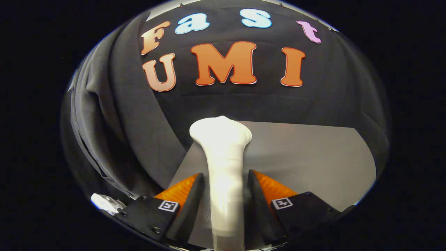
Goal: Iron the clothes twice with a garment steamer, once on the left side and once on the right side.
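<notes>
So the gripper (223, 195) has the steamer (223, 164) clamped between its 2 fingers (190, 198), both pressing on the white handle from either side. The steamer runs straight ahead from the fingers, with the flared head (221, 130) out past their tips, hovering above the near part of the grey worktop (313, 160). The clothes (132, 139), a dark garment, hang in folds off to the left, draped down past the worktop's left edge. The head isn't touching the fabric from what can be seen, it's just beside it.

Handling-wise, the steamer looks like smooth, glossy hard plastic, so probably a bit slippery. It's stiff, and with the head sticking out that far it could want to tip or twist in the grip if the hold goes loose. The narrow handle is the right place to take it, and that's where the fingers are. Can't tell the weight from here.

The garment is the opposite: soft, floppy, it'll likely bunch or swing away if pushed hard, so light strokes seem the way to go. Neither of the 2 passes looks underway yet. There's also something crinkly and silvery (106, 203) by the left finger, can't tell what.
</notes>
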### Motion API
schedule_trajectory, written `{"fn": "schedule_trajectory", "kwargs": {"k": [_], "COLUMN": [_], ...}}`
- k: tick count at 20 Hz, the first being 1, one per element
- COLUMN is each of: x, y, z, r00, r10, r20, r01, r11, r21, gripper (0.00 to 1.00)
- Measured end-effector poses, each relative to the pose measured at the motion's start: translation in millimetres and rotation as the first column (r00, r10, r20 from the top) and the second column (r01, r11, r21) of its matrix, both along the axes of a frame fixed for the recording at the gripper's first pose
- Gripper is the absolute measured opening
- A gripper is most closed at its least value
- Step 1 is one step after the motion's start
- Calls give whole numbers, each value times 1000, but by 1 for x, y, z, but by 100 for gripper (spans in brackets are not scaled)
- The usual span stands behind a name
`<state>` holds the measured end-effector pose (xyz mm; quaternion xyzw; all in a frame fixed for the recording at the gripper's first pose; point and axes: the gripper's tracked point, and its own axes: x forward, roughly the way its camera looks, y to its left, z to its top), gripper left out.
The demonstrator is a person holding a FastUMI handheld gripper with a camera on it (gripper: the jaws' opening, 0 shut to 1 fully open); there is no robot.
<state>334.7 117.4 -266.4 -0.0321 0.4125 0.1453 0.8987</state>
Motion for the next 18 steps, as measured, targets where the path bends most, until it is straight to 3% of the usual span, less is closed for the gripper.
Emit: {"fn": "schedule_trajectory", "kwargs": {"k": [2,3,11,18], "x": [2,0,-15,-51], "y": [-1,0,-6,-16], "z": [-1,2,16,56], "r00": [1000,1000,992,951], "r10": [-20,-24,-83,-154], "r20": [10,20,98,269], "r01": [20,24,85,160], "r11": [1000,1000,996,987], "r21": [1,-10,-24,-1], "gripper": [49,45,41,41]}}
